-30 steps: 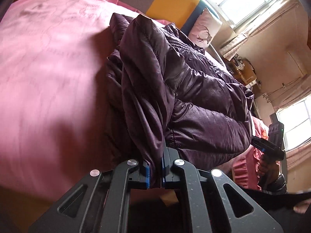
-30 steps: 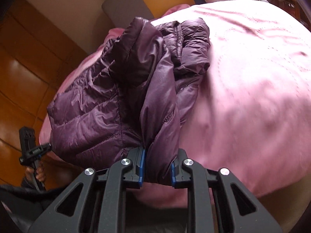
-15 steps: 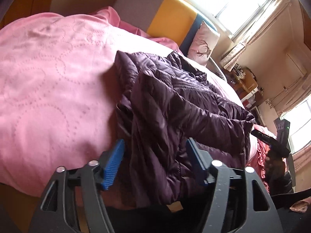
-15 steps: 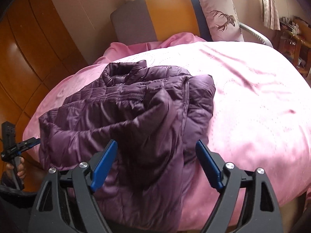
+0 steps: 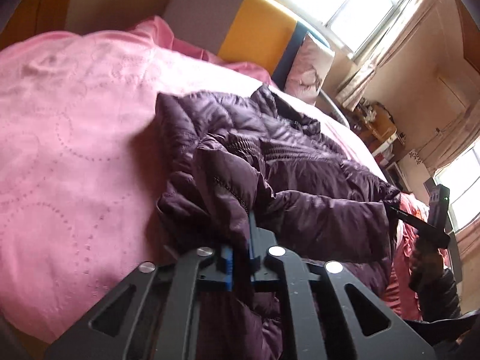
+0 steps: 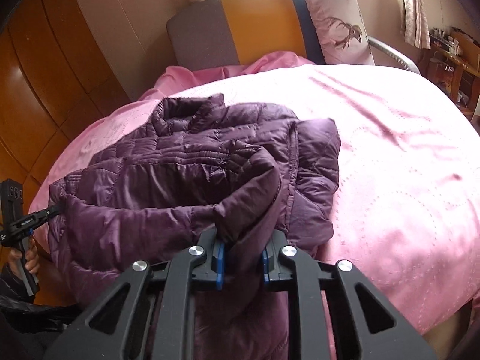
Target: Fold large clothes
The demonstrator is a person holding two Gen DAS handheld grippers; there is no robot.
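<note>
Jacket [image 6: 192, 174] near bed [image 6: 405, 180] edge | left hand-held gripper [image 5: 240, 258], right hand-held gripper [image 6: 241, 264] just clamped hem | bedspread bare right.

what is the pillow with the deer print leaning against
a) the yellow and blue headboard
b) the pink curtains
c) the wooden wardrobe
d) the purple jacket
a: in the right wrist view the deer pillow stands upright at the head of the bed against the headboard, at its blue stripe beside the yellow panel, well clear of the purple jacket on the pink bedspread.
</note>
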